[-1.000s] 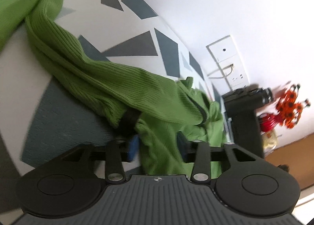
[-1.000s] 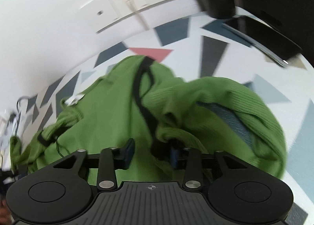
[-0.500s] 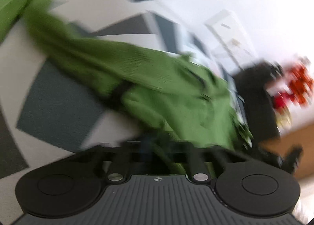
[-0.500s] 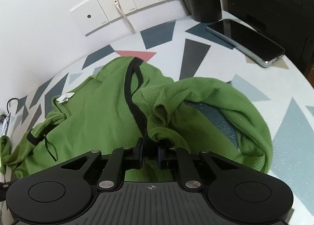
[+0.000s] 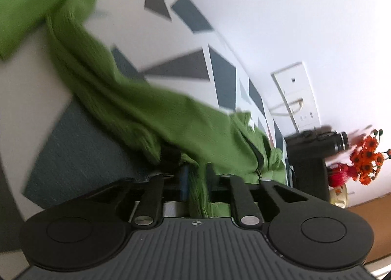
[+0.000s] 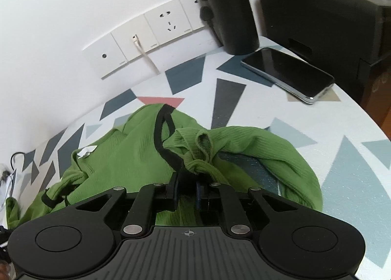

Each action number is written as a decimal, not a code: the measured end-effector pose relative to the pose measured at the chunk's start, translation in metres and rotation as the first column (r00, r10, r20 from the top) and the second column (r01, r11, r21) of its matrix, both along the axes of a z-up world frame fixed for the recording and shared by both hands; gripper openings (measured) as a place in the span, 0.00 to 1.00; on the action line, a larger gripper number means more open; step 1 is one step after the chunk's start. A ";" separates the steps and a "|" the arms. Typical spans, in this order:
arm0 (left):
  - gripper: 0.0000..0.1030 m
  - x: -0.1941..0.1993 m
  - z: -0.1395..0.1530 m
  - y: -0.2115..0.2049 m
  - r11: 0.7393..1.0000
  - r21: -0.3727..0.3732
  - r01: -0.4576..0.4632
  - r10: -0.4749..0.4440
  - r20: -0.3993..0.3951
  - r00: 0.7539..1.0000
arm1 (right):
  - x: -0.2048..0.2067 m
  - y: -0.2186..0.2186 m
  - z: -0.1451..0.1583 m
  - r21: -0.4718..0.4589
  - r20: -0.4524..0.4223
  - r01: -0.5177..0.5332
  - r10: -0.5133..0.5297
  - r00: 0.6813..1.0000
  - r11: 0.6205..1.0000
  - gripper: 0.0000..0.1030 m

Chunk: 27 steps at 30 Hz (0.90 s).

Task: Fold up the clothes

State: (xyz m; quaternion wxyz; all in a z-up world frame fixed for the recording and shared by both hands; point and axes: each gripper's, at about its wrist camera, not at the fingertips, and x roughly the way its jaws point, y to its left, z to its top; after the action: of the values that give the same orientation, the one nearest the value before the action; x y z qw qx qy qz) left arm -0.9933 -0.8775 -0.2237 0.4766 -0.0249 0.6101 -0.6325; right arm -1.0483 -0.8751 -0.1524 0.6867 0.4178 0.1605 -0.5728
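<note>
Round table (image 6: 317, 133) with a triangle pattern, set against a white wall; green ribbed garment (image 6: 127, 157) lying crumpled across it, black-trimmed neckline uppermost, one sleeve looped toward the near right edge. Step in hand, judged: gathering two edges before a first fold. Right gripper (image 6: 187, 192) with jaws pressed together, pinching bunched fabric beside the black trim. Left gripper (image 5: 196, 179) with jaws opening, a strip of green fabric between them, grip on it apparently loose. Next move, judged: a firmer left pinch, then a lift and spread to flatten the cloth. Possible obstructions at the far side: black case (image 6: 330, 16), black bottle (image 6: 227, 6), phone (image 6: 288, 73); orange flowers (image 5: 366, 155) beyond.
</note>
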 end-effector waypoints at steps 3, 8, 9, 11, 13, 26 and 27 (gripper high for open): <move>0.02 -0.008 0.005 -0.001 0.999 -0.032 0.034 -0.032 0.039 0.999 | 0.000 0.002 -0.001 0.009 -0.007 -0.013 0.013 1.000 1.000 0.11; 0.02 0.011 0.036 0.007 0.987 -0.153 -0.042 0.058 0.105 0.993 | 0.000 0.007 0.015 -0.029 0.010 -0.028 0.028 1.000 0.999 0.11; 0.02 0.018 0.044 0.007 0.983 -0.177 -0.051 0.074 0.126 0.989 | -0.001 0.007 0.020 -0.045 0.014 -0.025 0.025 1.000 0.999 0.11; 0.02 0.032 0.057 0.004 0.973 -0.217 -0.074 0.111 0.164 0.980 | -0.003 0.002 0.029 -0.071 0.035 -0.009 0.011 0.999 0.997 0.11; 0.02 0.048 0.069 -0.004 0.963 -0.247 -0.108 0.158 0.193 0.968 | -0.002 -0.010 0.034 -0.086 0.052 0.006 -0.002 0.999 0.996 0.11; 0.51 0.055 0.058 0.009 0.992 -0.094 0.085 -0.047 0.355 0.934 | 0.045 -0.011 0.011 -0.015 -0.002 -0.162 0.162 0.987 0.987 0.46; 0.54 0.053 0.057 0.020 0.989 -0.080 0.129 -0.091 0.362 0.928 | 0.044 -0.002 0.007 0.003 -0.001 -0.175 0.175 0.984 0.984 0.46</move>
State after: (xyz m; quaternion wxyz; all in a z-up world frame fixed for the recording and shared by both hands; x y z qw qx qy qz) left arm -0.9406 -0.8572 -0.1666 0.5413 0.1003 0.4808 -0.6825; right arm -1.0040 -0.8774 -0.1449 0.7337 0.4029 0.1980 -0.5101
